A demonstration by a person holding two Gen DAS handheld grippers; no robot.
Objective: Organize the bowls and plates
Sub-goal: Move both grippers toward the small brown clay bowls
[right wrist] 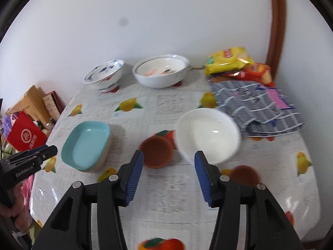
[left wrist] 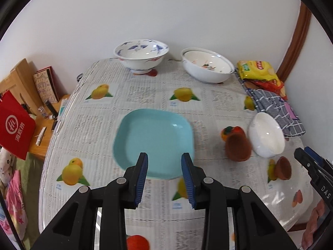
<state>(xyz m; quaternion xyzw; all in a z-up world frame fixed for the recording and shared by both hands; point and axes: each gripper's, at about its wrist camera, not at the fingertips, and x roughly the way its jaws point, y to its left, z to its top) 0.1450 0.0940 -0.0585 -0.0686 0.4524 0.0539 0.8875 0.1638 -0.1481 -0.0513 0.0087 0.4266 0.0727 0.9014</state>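
Observation:
A light blue square plate (left wrist: pixel 154 139) lies mid-table, on top of other plates in the right wrist view (right wrist: pixel 86 145). My left gripper (left wrist: pixel 164 160) is open and empty just above its near edge. A plain white bowl (right wrist: pixel 208 133) and a small brown bowl (right wrist: pixel 157 154) sit side by side; my right gripper (right wrist: pixel 168 162) is open and empty just in front of them. A second brown bowl (right wrist: pixel 245 175) sits nearer. At the back stand a blue-patterned bowl (left wrist: pixel 141 55) and a wide white bowl (left wrist: pixel 208 65) with another nested in it.
The table (left wrist: pixel 145 95) has a fruit-print cloth and stands against a white wall. Snack bags (left wrist: pixel 258 73) and a checked cloth (left wrist: pixel 276 110) lie at the back right. A side table with books and a red bag (left wrist: pixel 14 125) is to the left.

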